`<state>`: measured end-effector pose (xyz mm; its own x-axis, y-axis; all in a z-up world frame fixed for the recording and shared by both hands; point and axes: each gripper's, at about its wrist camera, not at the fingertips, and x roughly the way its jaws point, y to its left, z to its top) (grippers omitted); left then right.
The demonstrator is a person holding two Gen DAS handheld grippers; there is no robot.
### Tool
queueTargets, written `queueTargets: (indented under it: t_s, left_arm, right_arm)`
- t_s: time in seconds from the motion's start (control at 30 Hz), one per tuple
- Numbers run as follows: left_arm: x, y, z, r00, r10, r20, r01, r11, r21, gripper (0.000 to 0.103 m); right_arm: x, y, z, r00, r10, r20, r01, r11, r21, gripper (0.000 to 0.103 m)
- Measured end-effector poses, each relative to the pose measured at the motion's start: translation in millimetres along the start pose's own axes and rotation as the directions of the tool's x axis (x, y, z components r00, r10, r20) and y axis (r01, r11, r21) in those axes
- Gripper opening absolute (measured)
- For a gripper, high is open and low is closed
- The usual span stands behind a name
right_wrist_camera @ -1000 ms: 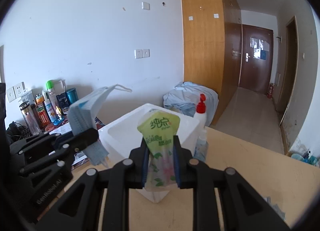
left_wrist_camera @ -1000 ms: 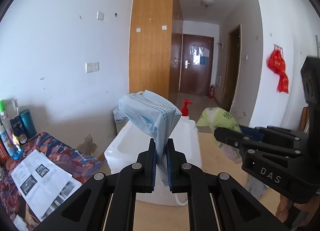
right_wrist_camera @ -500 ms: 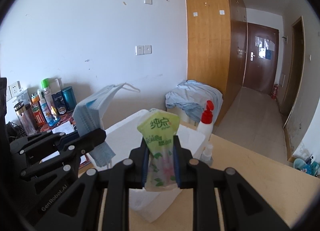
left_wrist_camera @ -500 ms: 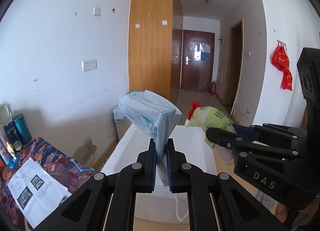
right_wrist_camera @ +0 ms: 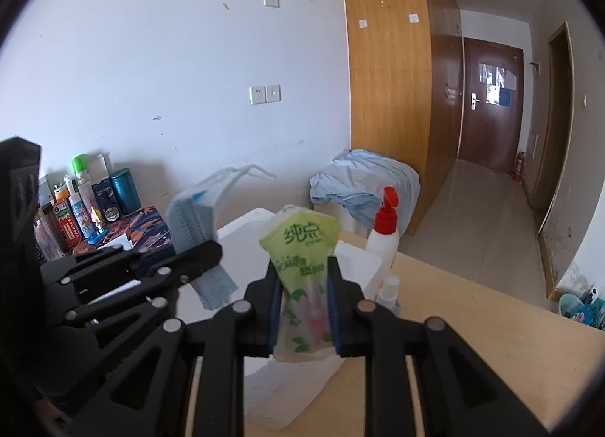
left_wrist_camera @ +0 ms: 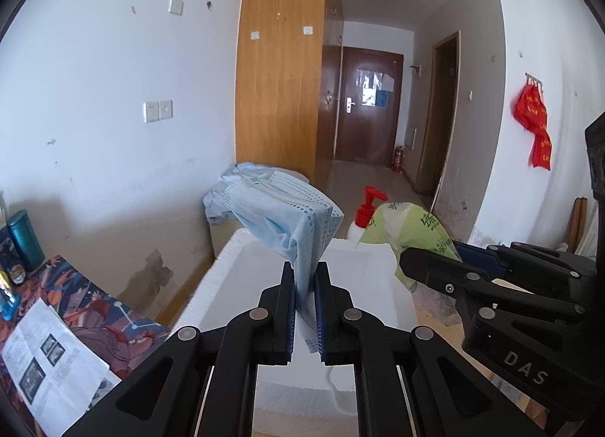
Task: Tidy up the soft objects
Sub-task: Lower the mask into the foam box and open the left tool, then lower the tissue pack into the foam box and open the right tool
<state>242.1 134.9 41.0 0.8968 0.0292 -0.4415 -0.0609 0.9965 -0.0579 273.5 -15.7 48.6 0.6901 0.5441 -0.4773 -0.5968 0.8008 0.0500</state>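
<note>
Left claw: the left claw [left_wrist_camera: 305,308] is clamped on a stack of blue face masks [left_wrist_camera: 291,225], its two black fingers pressing the lower edge of the stack from both sides.
Face masks: the stack stands up out of the jaws and fans open at the top; it hangs in the air above the white foam box [left_wrist_camera: 348,278]. In the right wrist view an ear loop sticks out from the top of the stack [right_wrist_camera: 196,217].
Right claw: the right claw [right_wrist_camera: 304,308] grips a green tissue pack [right_wrist_camera: 302,266] at its waist, so the pack is squeezed narrow between the blue pads.
Tissue pack: held upright, printed side toward the right wrist camera, above the near corner of the foam box [right_wrist_camera: 245,236]. In the left wrist view it shows as a crumpled green bundle [left_wrist_camera: 408,225] at the tip of the other claw, just right of the masks.
Foam box: open at the top, standing on the wooden table [right_wrist_camera: 472,342].
Pump bottle: a white bottle with a red pump head [right_wrist_camera: 383,232] stands just beside the far side of the box.
Small spray bottle: a clear one [right_wrist_camera: 389,291] stands on the table in front of the pump bottle.
Left side: a patterned cloth [left_wrist_camera: 94,308] carries a printed leaflet [left_wrist_camera: 49,357].
</note>
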Motion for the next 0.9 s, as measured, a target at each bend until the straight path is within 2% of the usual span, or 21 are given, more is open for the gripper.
queueTargets:
  t_s: [0.23, 0.37, 0.43, 0.47, 0.5, 0.6, 0.9]
  left_arm:
    - [17, -2, -3, 0.999, -0.009, -0.04, 0.009, 1.0, 0.003, 0.01]
    - [20, 0, -4, 0.999, 0.007, -0.044, -0.007, 1.0, -0.011, 0.018]
    - [20, 0, -5, 0.999, 0.013, -0.039, -0.013, 1.0, -0.009, 0.039]
    - [20, 0, -5, 0.999, 0.015, -0.037, -0.015, 1.0, -0.009, 0.059]
    - [19, 1, -5, 0.999, 0.021, -0.034, -0.021, 1.0, -0.012, 0.067]
    - [13, 5, -6, 0.998, 0.06, -0.001, -0.06, 0.998, -0.029, 0.078]
    - [9, 12, -7, 0.994, 0.112, 0.01, -0.111, 0.993, -0.036, 0.08]
  right_arm:
    - [3, 0, 2, 1.0, -0.006, -0.002, 0.006, 1.0, 0.001, 0.025]
    - [4, 1, 2, 1.0, -0.007, -0.001, 0.007, 1.0, 0.003, 0.025]
    - [5, 0, 2, 1.0, -0.009, 0.0, 0.009, 1.0, 0.005, 0.025]
    - [5, 1, 2, 1.0, -0.009, -0.002, 0.009, 1.0, 0.004, 0.025]
    - [5, 1, 2, 1.0, -0.009, 0.0, 0.009, 1.0, 0.004, 0.025]
    - [5, 0, 2, 1.0, -0.009, 0.005, 0.009, 1.0, 0.004, 0.025]
    - [6, 1, -2, 1.0, -0.006, 0.0, 0.006, 1.0, 0.005, 0.025]
